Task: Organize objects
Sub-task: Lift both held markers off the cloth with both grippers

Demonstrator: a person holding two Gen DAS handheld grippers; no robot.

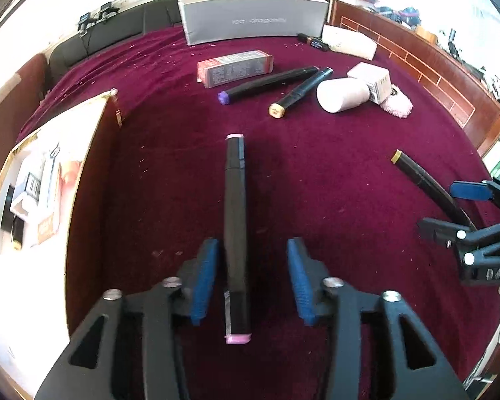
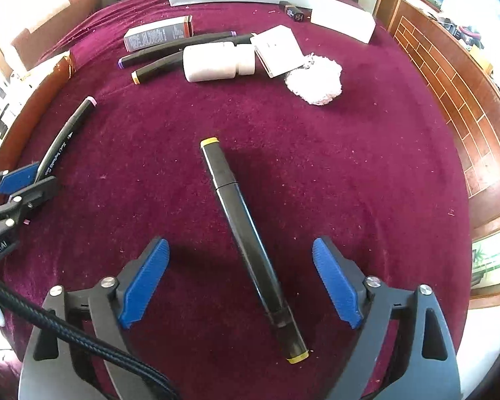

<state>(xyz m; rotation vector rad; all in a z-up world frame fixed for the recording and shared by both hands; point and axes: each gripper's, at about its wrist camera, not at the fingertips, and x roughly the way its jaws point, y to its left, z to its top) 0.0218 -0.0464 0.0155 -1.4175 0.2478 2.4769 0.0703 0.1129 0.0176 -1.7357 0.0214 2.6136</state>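
Note:
A black marker with pink ends (image 1: 236,233) lies on the maroon cloth between the blue pads of my left gripper (image 1: 252,260). The jaws are partly open, and only the left pad is close to the marker. It also shows in the right wrist view (image 2: 65,136). A black marker with yellow ends (image 2: 250,243) lies between the wide-open fingers of my right gripper (image 2: 240,260), untouched. It also shows at the right of the left wrist view (image 1: 423,180). Two more markers, purple-capped (image 1: 266,85) and tan-capped (image 1: 300,93), lie farther back.
An open box with a gold rim (image 1: 50,173) stands at the left. Behind are a grey "red dragonfly" box (image 1: 253,16), a pink carton (image 1: 233,66), a white bottle (image 2: 216,61), a small white box (image 2: 276,50), a fluffy white puff (image 2: 316,80) and a white box (image 2: 343,16).

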